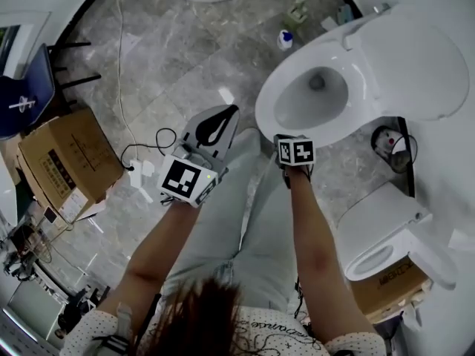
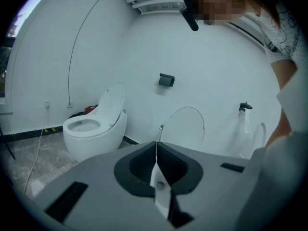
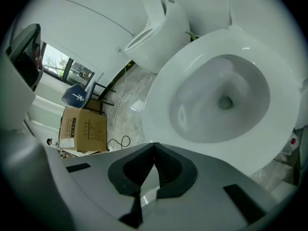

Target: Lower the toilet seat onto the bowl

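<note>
The white toilet (image 1: 312,95) stands at the upper right of the head view. Its wide seat ring (image 3: 163,85) looks to lie flat on the bowl, and the lid (image 1: 415,58) stands raised behind it. My right gripper (image 1: 293,141) hovers just in front of the bowl's front edge, its marker cube hiding the jaws from above. In the right gripper view it (image 3: 155,146) is shut and empty, pointing at the bowl. My left gripper (image 1: 221,117) is held left of the toilet over the floor. It (image 2: 156,146) is shut too, holds nothing and faces the wall.
A second toilet (image 1: 386,236) sits on a box at the lower right, and a third (image 2: 94,129) stands by the wall. A loose seat ring (image 2: 183,129) leans on that wall. A cardboard box (image 1: 67,162), a power strip with cable (image 1: 141,170), a blue chair (image 1: 22,99) and a bottle (image 1: 285,40) stand around.
</note>
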Action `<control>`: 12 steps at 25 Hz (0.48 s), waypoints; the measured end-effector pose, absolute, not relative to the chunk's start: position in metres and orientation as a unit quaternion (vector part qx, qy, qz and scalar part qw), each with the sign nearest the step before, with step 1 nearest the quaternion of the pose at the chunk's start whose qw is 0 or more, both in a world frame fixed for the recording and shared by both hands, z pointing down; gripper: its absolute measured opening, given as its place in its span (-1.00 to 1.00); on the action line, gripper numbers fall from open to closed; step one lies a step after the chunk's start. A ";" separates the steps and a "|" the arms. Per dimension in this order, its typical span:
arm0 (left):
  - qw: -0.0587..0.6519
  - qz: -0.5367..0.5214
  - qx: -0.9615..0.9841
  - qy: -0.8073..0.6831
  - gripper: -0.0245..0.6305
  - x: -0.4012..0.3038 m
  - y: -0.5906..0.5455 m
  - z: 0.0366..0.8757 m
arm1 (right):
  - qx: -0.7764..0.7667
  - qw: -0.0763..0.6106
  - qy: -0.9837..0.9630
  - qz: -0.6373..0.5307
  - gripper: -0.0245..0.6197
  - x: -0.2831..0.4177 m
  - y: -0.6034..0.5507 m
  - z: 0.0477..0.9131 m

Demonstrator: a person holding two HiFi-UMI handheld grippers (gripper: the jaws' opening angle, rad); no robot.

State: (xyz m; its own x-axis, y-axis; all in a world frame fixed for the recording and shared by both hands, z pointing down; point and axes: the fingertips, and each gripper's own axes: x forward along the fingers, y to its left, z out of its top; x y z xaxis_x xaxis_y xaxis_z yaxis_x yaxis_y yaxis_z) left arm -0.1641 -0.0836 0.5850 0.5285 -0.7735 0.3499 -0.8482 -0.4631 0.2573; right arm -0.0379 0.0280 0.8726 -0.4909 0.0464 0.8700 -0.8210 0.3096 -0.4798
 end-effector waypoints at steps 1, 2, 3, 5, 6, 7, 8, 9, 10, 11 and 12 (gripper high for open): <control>0.202 0.087 0.852 -0.476 -0.90 -0.164 -0.085 0.575 | 0.282 0.419 -0.692 0.516 -0.89 -0.035 0.027 0.862; 0.200 0.082 0.853 -0.475 -0.90 -0.163 -0.088 0.564 | 0.283 0.419 -0.693 0.514 -0.89 -0.032 0.025 0.852; 0.197 0.078 0.856 -0.472 -0.90 -0.162 -0.090 0.553 | 0.286 0.418 -0.695 0.511 -0.89 -0.030 0.022 0.840; 0.188 0.072 0.861 -0.466 -0.90 -0.159 -0.093 0.532 | 0.297 0.409 -0.701 0.504 -0.89 -0.024 0.013 0.813; 0.183 0.071 0.864 -0.463 -0.90 -0.157 -0.095 0.521 | 0.303 0.402 -0.705 0.500 -0.89 -0.022 0.007 0.798; 0.178 0.069 0.867 -0.461 -0.90 -0.155 -0.097 0.509 | 0.310 0.393 -0.710 0.496 -0.89 -0.021 0.001 0.782; 0.174 0.068 0.869 -0.459 -0.90 -0.154 -0.099 0.498 | 0.317 0.382 -0.716 0.491 -0.89 -0.020 -0.007 0.765; 0.169 0.067 0.870 -0.458 -0.90 -0.153 -0.101 0.487 | 0.326 0.368 -0.722 0.486 -0.89 -0.020 -0.016 0.747; 0.165 0.066 0.872 -0.456 -0.90 -0.151 -0.103 0.477 | 0.337 0.351 -0.730 0.480 -0.89 -0.020 -0.026 0.729; 0.161 0.065 0.874 -0.454 -0.90 -0.150 -0.107 0.467 | 0.349 0.332 -0.739 0.472 -0.89 -0.020 -0.038 0.710; 0.155 0.065 0.876 -0.452 -0.90 -0.148 -0.111 0.458 | 0.360 0.312 -0.748 0.462 -0.89 -0.020 -0.051 0.692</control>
State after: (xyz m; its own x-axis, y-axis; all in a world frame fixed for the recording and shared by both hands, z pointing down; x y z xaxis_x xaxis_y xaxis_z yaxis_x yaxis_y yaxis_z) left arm -0.1484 -0.1113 0.4580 0.5835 -0.7712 0.2546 -0.8117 -0.5438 0.2132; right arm -0.0204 -0.0515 0.6918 -0.5455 -0.2499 0.8000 -0.8274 0.3129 -0.4665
